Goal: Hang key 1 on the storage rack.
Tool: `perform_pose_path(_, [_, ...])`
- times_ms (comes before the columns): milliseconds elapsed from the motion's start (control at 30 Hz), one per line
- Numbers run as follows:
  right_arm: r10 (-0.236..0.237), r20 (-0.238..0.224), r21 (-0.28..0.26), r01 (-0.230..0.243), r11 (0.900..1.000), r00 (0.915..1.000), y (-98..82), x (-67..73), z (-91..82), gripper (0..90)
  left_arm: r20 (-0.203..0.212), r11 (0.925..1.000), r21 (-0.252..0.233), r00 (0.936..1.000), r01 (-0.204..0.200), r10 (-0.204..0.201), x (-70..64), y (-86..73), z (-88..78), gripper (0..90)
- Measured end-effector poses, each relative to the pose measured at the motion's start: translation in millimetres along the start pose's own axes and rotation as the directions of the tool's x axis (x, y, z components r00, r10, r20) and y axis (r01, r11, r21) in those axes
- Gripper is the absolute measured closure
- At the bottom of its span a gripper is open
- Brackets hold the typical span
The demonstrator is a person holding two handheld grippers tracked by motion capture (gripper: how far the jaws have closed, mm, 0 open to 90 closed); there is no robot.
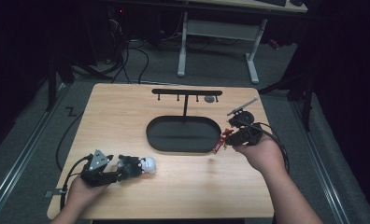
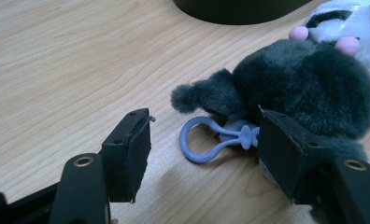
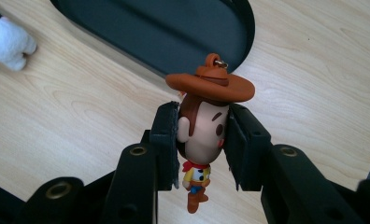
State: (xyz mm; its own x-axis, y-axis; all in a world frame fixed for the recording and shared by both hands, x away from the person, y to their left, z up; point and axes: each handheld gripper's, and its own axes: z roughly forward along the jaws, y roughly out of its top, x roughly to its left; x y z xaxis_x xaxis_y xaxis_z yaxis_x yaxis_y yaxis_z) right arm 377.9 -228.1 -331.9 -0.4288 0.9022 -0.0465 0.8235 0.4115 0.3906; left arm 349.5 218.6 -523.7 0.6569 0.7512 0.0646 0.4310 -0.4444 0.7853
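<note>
The high view was dim — the room around the desk [image 1: 183,186] fell into near black, and only the wooden top caught soft light from above. Detail there was coarse and slightly soft. Both gripper views were brighter and evenly lit, with faint shadows under the jaws — which sat a little blurred at the bottom edge.
</note>
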Motion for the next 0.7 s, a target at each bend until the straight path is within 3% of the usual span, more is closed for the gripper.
perform_pose_path(700, [0.014,0.010,-0.017,-0.014,1.000,0.9998,31.4,-8.0,6.0,66.6,0.001,0.9999,-0.005,0.9999,0.013,-0.013,1.8,-1.6,-1.9,35.3])
